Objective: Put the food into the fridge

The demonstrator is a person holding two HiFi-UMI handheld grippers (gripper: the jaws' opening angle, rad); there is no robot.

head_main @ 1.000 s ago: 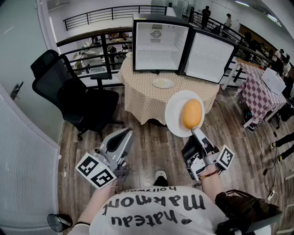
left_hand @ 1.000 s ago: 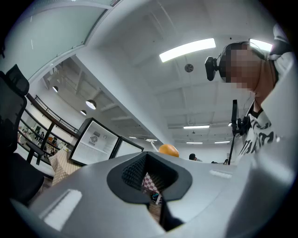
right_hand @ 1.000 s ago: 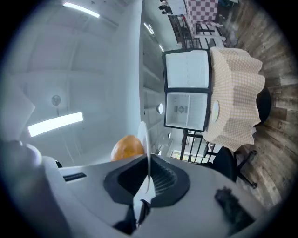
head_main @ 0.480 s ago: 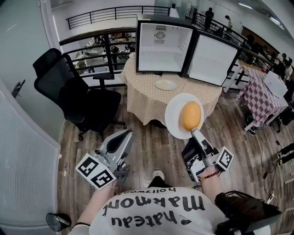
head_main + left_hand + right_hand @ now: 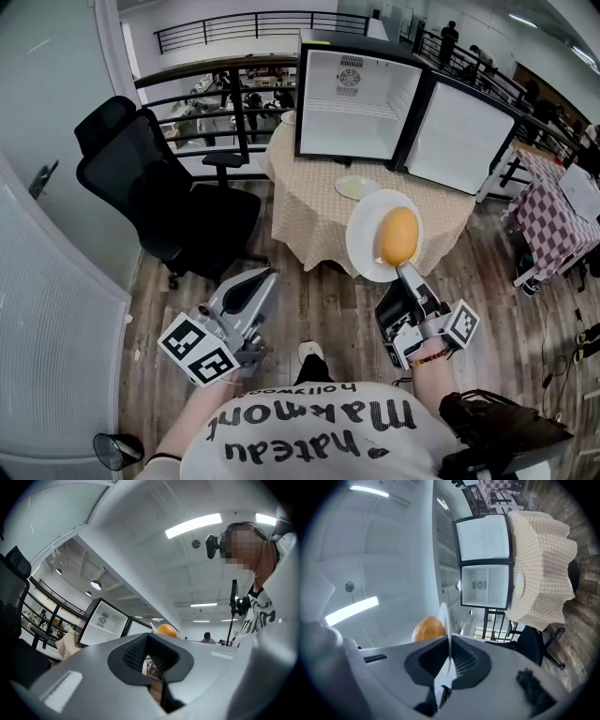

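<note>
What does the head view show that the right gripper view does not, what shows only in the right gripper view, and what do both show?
Only the head view: the left tool, the person's printed shirt and a dark bag.
Only the right gripper view: the plate seen edge-on, its rim clamped between the jaws of the right tool.
Both: the open fridge, the table with its checked cloth, and the orange food on the plate.

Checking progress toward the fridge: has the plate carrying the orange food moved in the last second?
Yes. The white plate, held by the right gripper, has come closer to the small plate on the table.
</note>
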